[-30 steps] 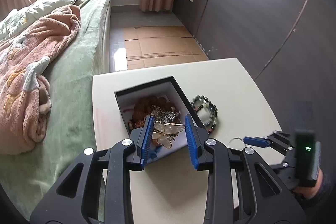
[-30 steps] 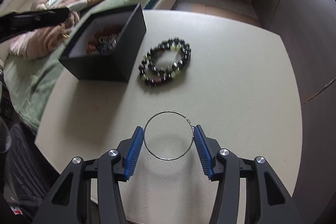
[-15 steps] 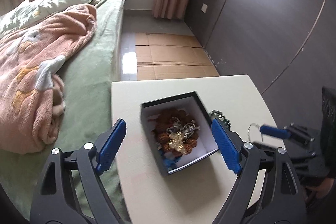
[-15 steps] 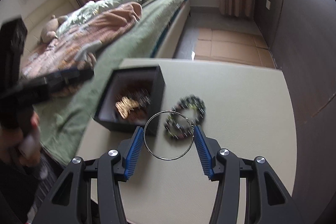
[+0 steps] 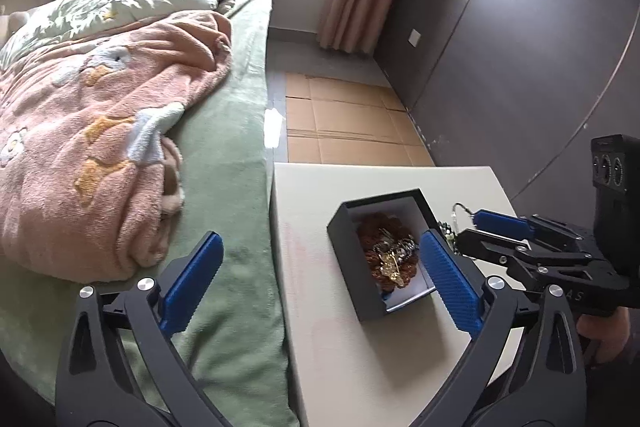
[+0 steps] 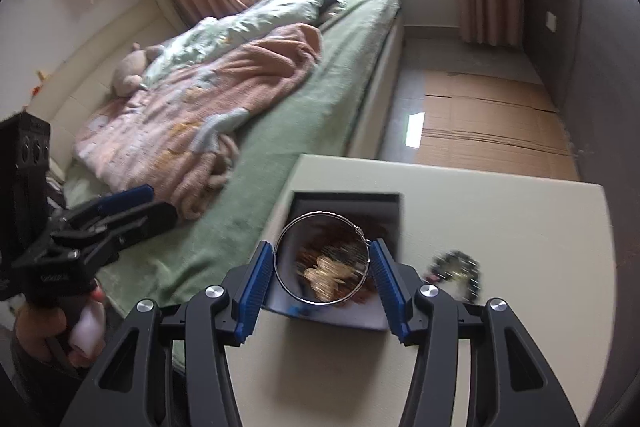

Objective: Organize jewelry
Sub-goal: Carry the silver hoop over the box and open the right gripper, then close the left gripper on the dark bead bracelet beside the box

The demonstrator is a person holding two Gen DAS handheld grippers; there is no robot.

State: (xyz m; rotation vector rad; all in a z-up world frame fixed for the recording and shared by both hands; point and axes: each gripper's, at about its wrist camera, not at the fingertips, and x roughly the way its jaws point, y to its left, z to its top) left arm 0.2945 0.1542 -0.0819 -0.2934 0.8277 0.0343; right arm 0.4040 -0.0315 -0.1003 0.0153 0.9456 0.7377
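Note:
A black jewelry box (image 5: 352, 255) with a white lining sits on the cream table (image 5: 360, 367). It holds brown beads and a gold butterfly piece (image 5: 390, 263). My left gripper (image 5: 320, 279) is open and empty, raised back from the box. My right gripper (image 6: 322, 275) is shut on a thin silver hoop (image 6: 280, 267) and holds it above the box (image 6: 346, 201); the butterfly piece (image 6: 326, 275) shows through the hoop. A dark beaded bracelet (image 6: 456, 269) lies on the table right of the box. The right gripper (image 5: 500, 223) shows in the left wrist view, beside the box.
A bed (image 5: 224, 163) with a green cover and a pink blanket (image 5: 92, 131) runs along the table's left edge. Flattened cardboard (image 5: 348, 123) covers the floor beyond the table. A dark wall (image 5: 520, 67) stands on the right.
My left gripper let go of the butterfly piece into the box, opened wide and pulled back. My right gripper lifted the hoop off the table and carried it over the box.

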